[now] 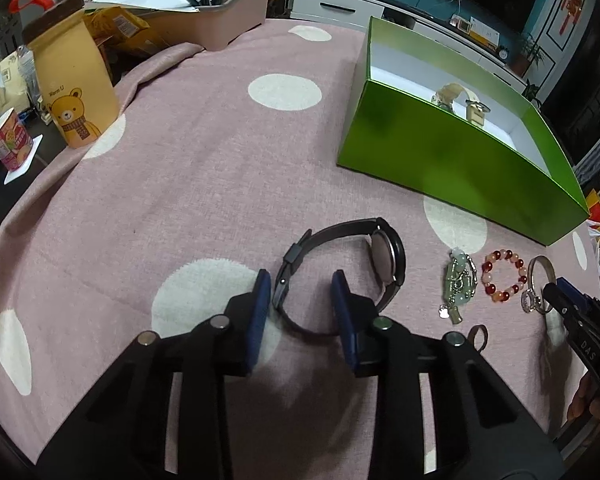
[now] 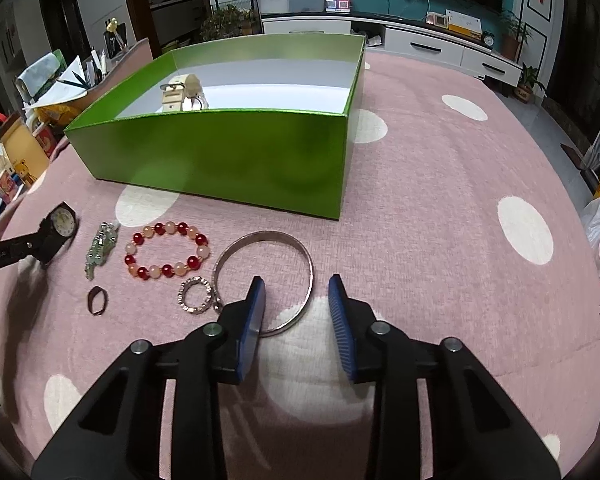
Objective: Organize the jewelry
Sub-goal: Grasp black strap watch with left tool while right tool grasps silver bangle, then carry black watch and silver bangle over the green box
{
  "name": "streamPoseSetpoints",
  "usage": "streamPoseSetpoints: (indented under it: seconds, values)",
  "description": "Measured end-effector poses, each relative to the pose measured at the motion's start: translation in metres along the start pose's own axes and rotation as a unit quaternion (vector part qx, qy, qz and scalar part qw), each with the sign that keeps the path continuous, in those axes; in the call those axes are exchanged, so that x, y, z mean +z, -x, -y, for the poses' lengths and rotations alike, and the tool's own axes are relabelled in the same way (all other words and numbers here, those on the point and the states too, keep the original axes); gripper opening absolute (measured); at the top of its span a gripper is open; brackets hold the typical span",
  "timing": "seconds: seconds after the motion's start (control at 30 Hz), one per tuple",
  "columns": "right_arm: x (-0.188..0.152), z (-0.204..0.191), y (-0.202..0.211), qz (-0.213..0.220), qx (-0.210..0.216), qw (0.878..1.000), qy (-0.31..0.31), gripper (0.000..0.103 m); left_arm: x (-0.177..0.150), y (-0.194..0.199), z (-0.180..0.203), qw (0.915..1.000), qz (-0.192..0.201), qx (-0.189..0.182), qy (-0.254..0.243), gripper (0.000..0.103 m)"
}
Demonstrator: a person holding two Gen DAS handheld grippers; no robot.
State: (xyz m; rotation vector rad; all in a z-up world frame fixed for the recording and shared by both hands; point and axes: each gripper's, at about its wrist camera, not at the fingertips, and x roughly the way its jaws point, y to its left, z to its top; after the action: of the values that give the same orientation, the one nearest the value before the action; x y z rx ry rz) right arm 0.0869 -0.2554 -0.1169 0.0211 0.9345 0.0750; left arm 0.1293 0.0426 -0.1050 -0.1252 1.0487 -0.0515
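On the pink, white-dotted tablecloth (image 1: pixel 204 184), the jewelry lies in a row along the near edge, in front of the green box (image 2: pixel 220 152).

At the row's left end, the left gripper (image 1: pixel 302 296) straddles the strap of the black watch (image 1: pixel 340 276). Its jaws are partly spread, with the band between the blue pads and apparently not yet pinched. A good grip would take the strap squarely across both pads, away from the heavy dial, so the watch does not swing when lifted.

Next come a green jade charm (image 2: pixel 100 248), a small dark ring (image 2: pixel 97 300), a red and peach bead bracelet (image 2: pixel 168 250) and a sparkly ring (image 2: pixel 196 295).

At the right end, the right gripper (image 2: pixel 298 304) stands over the silver bangle (image 2: pixel 268 280). Its jaws are part-open around the near rim, the left pad touching or just beside the metal. The thin, smooth hoop looks slippery, so it should be pinched at mid-pad.

A pale watch (image 2: pixel 180 94) is already inside the box.
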Motion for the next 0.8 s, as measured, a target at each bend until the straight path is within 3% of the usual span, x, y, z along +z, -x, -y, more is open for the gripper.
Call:
streamPoseSetpoints:
  seconds: [0.33, 0.8]
  values:
    - [0.005, -0.003, -0.006, 0.009, -0.026, 0.999, 0.018, 0.005, -0.001, -0.001, 0.003, 0.9994, 0.008, 0.030, -0.015, 0.009]
    - [-0.005, 0.003, 0.021, 0.028, -0.014, 1.000, 0.004, 0.003, -0.013, 0.022, 0.014, 0.9994, 0.023, 0.018, -0.020, 0.007]
